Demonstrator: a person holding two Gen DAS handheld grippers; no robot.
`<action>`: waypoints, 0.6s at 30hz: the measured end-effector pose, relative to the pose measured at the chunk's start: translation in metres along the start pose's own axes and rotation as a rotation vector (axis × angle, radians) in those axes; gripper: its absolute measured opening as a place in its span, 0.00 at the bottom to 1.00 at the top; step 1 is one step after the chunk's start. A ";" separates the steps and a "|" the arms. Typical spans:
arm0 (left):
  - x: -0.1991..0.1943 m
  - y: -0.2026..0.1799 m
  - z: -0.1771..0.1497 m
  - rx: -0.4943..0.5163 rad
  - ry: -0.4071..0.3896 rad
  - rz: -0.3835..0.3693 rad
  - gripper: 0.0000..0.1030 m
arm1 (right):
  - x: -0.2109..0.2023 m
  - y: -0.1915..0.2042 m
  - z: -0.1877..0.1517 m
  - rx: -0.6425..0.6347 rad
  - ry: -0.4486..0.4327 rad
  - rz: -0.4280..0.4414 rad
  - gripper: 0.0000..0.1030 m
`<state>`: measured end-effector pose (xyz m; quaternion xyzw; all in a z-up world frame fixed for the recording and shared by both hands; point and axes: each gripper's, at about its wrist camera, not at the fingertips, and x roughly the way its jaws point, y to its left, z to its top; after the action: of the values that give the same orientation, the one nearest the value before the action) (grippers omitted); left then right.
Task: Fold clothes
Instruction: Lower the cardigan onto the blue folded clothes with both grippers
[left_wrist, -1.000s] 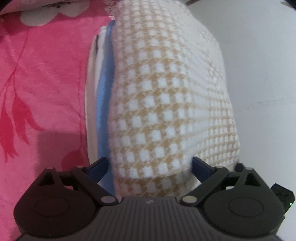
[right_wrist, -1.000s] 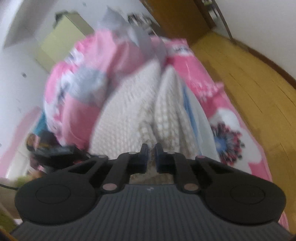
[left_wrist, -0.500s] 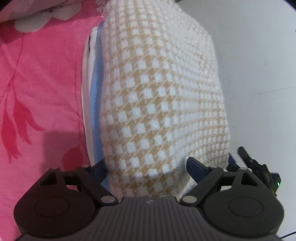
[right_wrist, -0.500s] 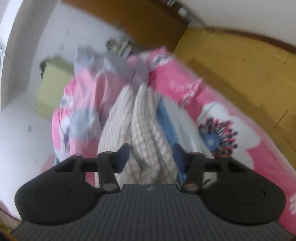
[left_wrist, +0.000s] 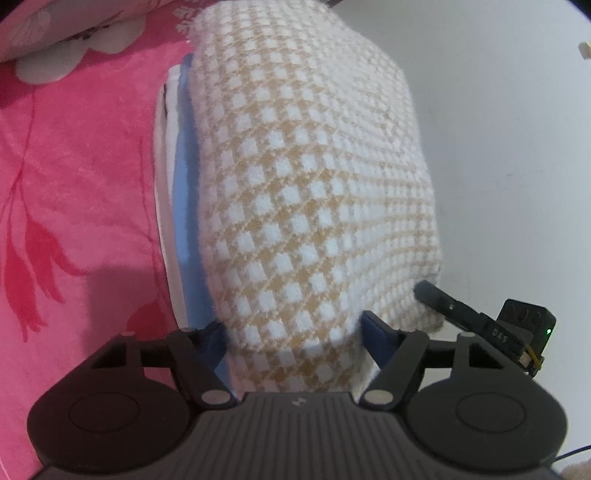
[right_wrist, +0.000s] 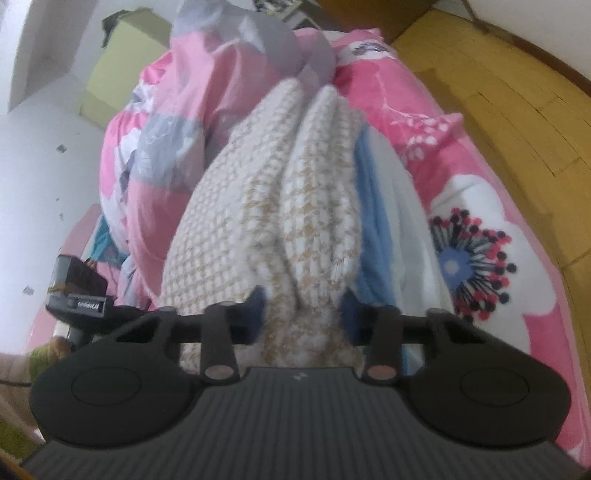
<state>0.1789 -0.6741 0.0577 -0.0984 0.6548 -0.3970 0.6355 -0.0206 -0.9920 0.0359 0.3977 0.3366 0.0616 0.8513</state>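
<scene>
Sweater (left_wrist: 314, 206): cream and tan checked knit, folded into a thick bundle, its near end lying between the fingers of both grippers.
Left gripper (left_wrist: 293, 334): jaws spread wide, the bundle's end filling the gap; whether the blue pads press the knit or only flank it cannot be told.
Right gripper (right_wrist: 303, 310): jaws wide apart, two folded lobes of the knit between them, pads close beside the fabric.
Blue garment (right_wrist: 373, 229): folded under the sweater, edge showing on the right side.
White garment (right_wrist: 410, 221): below the blue one, lowest of the stack.
Bedspread (left_wrist: 74, 184): pink with flowers, under the stack.
Wall (left_wrist: 509, 147): white, right of the bundle in the left wrist view.
Floor (right_wrist: 498, 88): yellow wood, far right.
</scene>
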 end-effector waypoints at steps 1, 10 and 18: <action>-0.001 -0.002 0.001 0.012 0.005 0.002 0.70 | -0.003 0.001 0.001 -0.006 -0.006 0.010 0.28; 0.005 -0.009 0.002 0.072 0.042 -0.025 0.70 | -0.021 0.008 0.011 -0.046 -0.038 0.054 0.23; 0.011 -0.006 0.003 0.078 0.050 -0.022 0.70 | -0.022 0.010 0.013 -0.060 -0.034 0.052 0.23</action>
<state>0.1778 -0.6865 0.0543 -0.0708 0.6534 -0.4315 0.6180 -0.0276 -1.0011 0.0602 0.3815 0.3095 0.0868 0.8667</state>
